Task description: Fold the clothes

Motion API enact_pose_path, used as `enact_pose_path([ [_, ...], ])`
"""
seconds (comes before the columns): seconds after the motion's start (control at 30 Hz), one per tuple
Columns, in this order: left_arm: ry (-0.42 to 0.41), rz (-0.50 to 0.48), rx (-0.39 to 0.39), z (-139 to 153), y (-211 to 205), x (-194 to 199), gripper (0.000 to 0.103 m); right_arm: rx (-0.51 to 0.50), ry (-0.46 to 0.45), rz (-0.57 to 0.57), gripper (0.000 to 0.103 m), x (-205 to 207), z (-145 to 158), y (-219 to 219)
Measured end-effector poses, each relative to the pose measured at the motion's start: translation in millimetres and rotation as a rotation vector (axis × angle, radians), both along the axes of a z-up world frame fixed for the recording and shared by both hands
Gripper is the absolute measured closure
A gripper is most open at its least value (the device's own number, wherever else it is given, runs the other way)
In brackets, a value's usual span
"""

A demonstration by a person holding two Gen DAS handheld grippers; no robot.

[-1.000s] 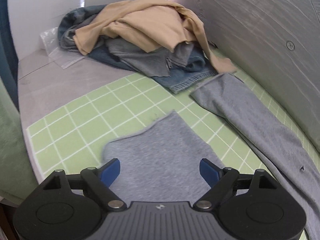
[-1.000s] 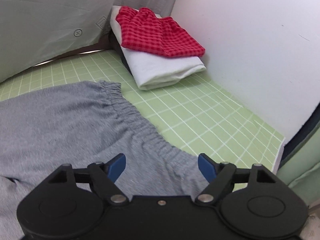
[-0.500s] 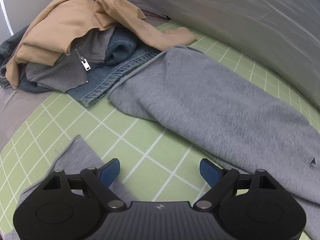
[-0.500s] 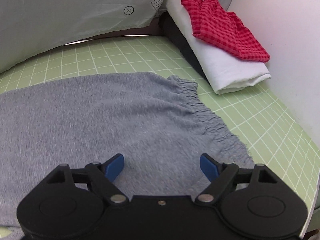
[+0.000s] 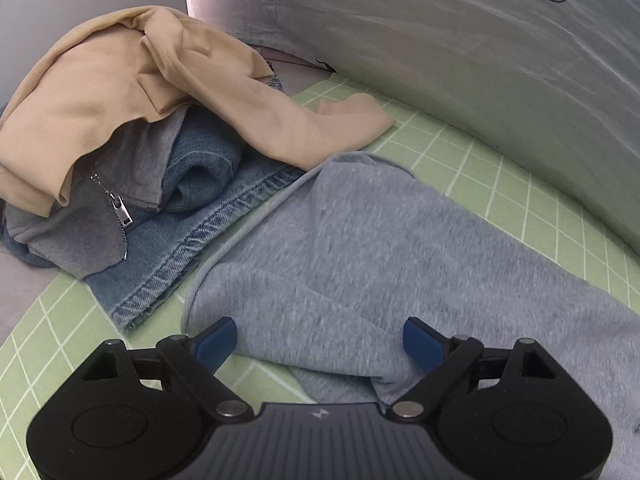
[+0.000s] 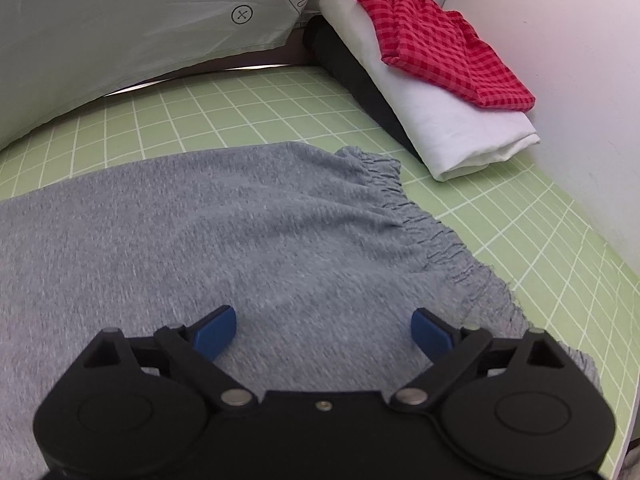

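- Left view: the left gripper (image 5: 320,338) is wide open and holds nothing. Its blue pads (image 5: 216,338) hang over the leg end of the grey pants (image 5: 360,248).
- The pants lie flat on the green mat (image 5: 500,176), and one leg folds over near the gripper.
- Just left of the pants sits a pile of clothes — a tan top (image 5: 120,80) on top, a grey zip top (image 5: 80,224) under it and blue jeans (image 5: 192,248) at the bottom.
- The jeans' hem touches the pants' edge. A grey sheet (image 5: 460,40) stands behind.
- Right view: the right gripper (image 6: 324,330) is wide open too, with nothing in it.
- It hangs over the waist end of the pants (image 6: 240,232), near the bunched waistband (image 6: 424,224).
- Far back, apart from the pants, is a folded stack — a red check cloth (image 6: 436,44) on a white cloth (image 6: 440,120), on something black (image 6: 352,76).
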State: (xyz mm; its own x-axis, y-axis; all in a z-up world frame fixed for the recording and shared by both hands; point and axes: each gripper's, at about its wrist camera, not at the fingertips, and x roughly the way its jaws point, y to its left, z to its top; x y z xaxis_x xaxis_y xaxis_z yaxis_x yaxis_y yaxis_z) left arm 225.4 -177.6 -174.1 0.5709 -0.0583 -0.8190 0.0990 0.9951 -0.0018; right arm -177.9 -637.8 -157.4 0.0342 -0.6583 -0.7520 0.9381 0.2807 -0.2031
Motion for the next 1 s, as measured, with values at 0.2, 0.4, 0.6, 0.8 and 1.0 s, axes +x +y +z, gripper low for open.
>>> enact_pose_path([
  [0.2,-0.037,0.025,-0.048,8.9,12.7,-10.9,0.012,0.006,-0.013,-0.023,0.006,-1.2,-0.9,-0.3],
  [0.4,-0.069,0.077,-0.089,25.0,41.7,-43.3,0.012,0.0,-0.002,-0.023,0.006,0.8,-1.2,1.9],
  [0.6,-0.003,0.023,0.004,7.4,44.5,-65.0,0.012,0.001,-0.005,-0.016,0.006,0.3,-1.7,4.5],
  [0.8,-0.031,-0.069,0.064,1.5,16.1,-53.8,0.012,0.003,-0.002,-0.01,0.006,0.5,-1.8,4.9],
  [1.0,-0.063,-0.111,0.084,0.5,-13.7,-16.1,0.012,0.005,-0.008,-0.01,0.006,-0.3,-2.2,5.0],
])
